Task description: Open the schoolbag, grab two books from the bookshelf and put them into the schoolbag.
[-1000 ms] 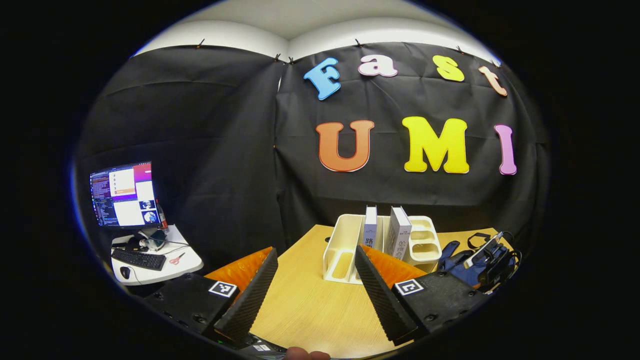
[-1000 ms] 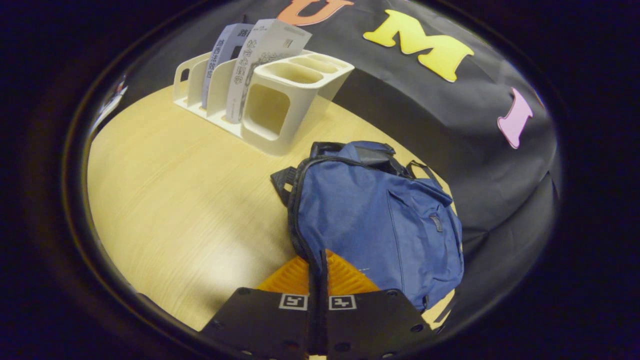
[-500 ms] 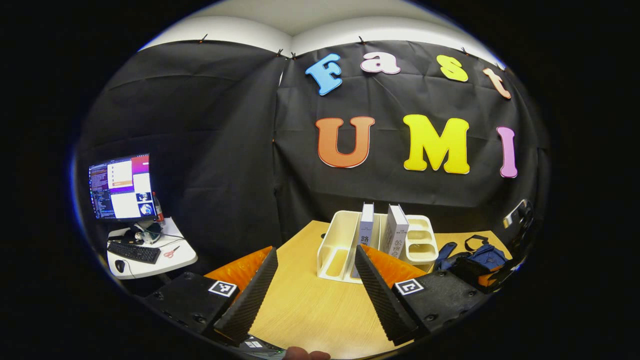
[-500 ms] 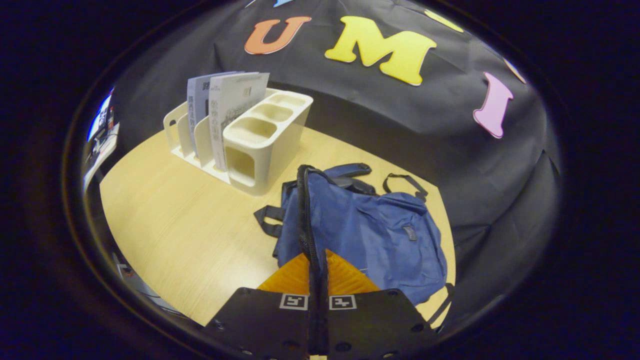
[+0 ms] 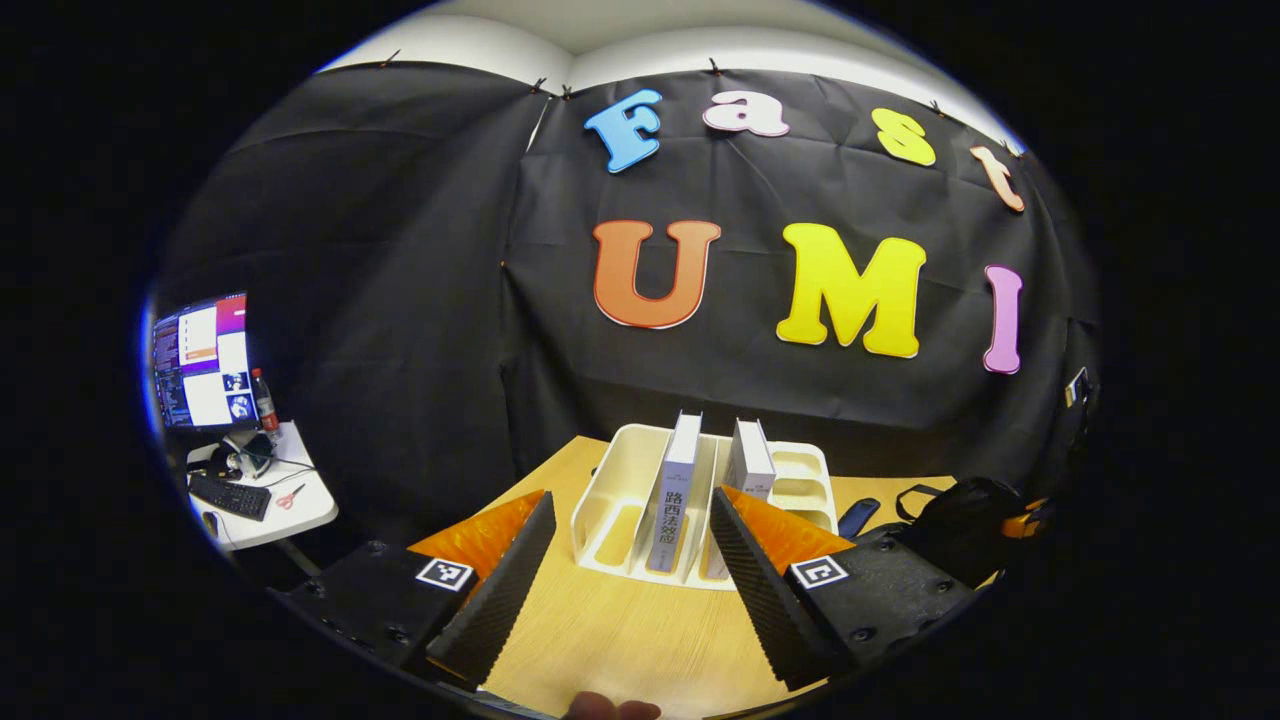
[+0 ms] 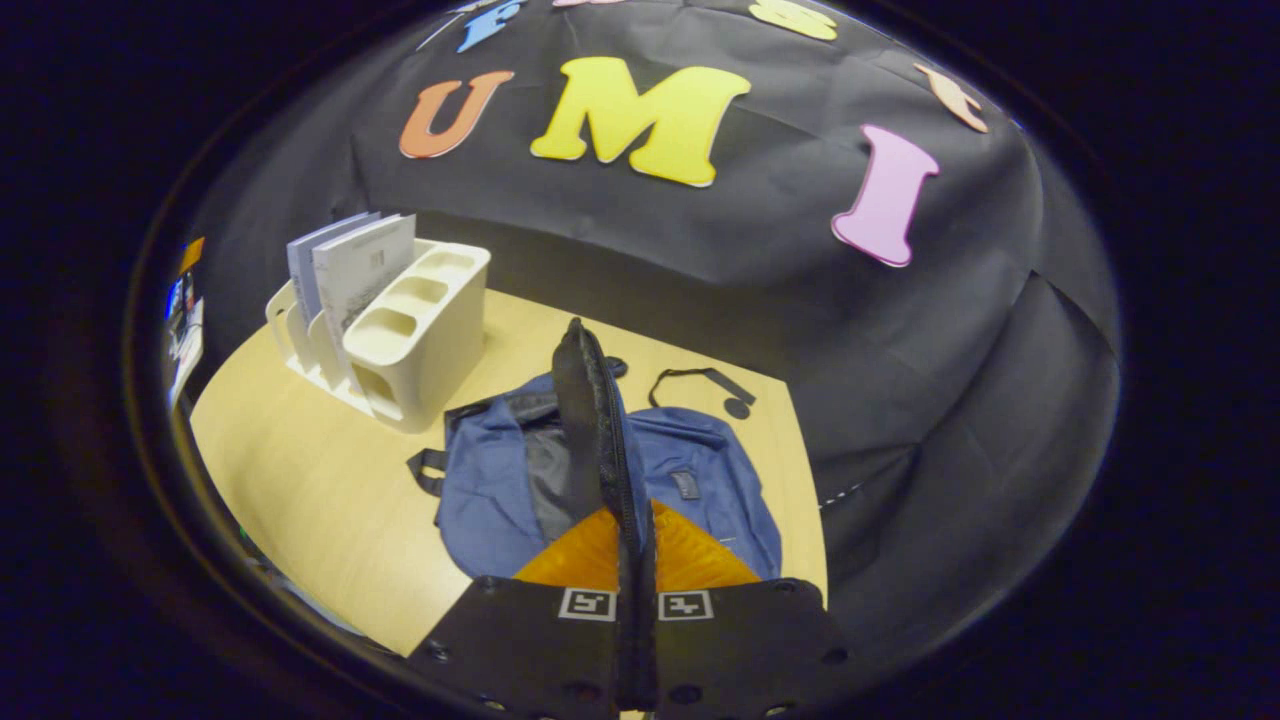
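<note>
The landmark here is the white bookshelf (image 5: 640,500), which stands on the wooden table (image 5: 620,640) close to the black cloth wall. In the left gripper view, the left gripper (image 5: 630,570) is held above the table just in front of the bookshelf, and its two fingers stand wide apart with nothing between them. Two books stand upright in the slots of the bookshelf: the grey book (image 5: 675,490) with dark characters on its spine is in a middle slot, and the white book (image 5: 750,465) is in the next slot to the right of it, beside the small cup compartments at the right end of the bookshelf. In the right gripper view, the blue schoolbag (image 6: 500,490) lies flat on the table, to the right of the bookshelf and near it, but not touching it. The right gripper (image 6: 635,560) is raised above the schoolbag, and its fingers are pressed together on the black zipper edge (image 6: 585,420) of the bag flap, which is lifted up, so a grey inside lining is visible under it. A loose black strap (image 6: 700,380) of the schoolbag lies on the table behind the bag. Far to the left of the bookshelf, a small white desk (image 5: 270,505) carries a monitor (image 5: 200,360), a keyboard (image 5: 228,495) and scissors (image 5: 290,495).
</note>
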{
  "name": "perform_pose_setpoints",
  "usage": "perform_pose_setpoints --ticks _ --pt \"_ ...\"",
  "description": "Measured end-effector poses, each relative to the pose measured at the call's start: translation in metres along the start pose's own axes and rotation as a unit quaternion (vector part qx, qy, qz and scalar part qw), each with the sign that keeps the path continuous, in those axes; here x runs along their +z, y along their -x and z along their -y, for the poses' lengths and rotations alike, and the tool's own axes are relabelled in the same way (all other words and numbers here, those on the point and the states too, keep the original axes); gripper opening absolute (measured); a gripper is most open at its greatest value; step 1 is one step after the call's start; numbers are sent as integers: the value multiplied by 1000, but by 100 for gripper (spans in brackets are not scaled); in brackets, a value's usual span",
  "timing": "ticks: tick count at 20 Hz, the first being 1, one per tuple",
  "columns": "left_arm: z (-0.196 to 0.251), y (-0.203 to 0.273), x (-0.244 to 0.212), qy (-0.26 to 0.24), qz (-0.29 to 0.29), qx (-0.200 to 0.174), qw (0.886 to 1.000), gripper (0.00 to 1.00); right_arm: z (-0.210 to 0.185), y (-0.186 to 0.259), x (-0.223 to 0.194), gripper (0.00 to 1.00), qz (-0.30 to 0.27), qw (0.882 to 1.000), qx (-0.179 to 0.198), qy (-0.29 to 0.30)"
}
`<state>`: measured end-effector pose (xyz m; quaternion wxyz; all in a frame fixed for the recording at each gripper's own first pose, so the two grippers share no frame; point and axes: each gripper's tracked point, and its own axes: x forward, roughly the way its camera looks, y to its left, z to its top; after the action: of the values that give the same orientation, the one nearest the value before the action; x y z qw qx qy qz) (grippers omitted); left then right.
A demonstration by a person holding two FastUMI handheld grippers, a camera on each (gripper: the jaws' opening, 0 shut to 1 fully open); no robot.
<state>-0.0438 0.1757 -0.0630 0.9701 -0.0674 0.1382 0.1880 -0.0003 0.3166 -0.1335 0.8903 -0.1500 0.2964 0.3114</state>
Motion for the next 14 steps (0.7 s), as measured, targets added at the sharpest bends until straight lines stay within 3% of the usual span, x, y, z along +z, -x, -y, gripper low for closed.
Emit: perform_pose_setpoints --ticks 8,13,14 --pt "80 -48 33 -34 -37 -86 995 99 71 -6 9 1 9 999 -9 -40" --pt "128 -91 40 -51 -101 -128 985 98 103 -15 -2 4 2 999 -9 -51" --pt "130 -99 39 -52 -116 -128 984 98 107 -16 -5 1 -1 998 -7 -55"
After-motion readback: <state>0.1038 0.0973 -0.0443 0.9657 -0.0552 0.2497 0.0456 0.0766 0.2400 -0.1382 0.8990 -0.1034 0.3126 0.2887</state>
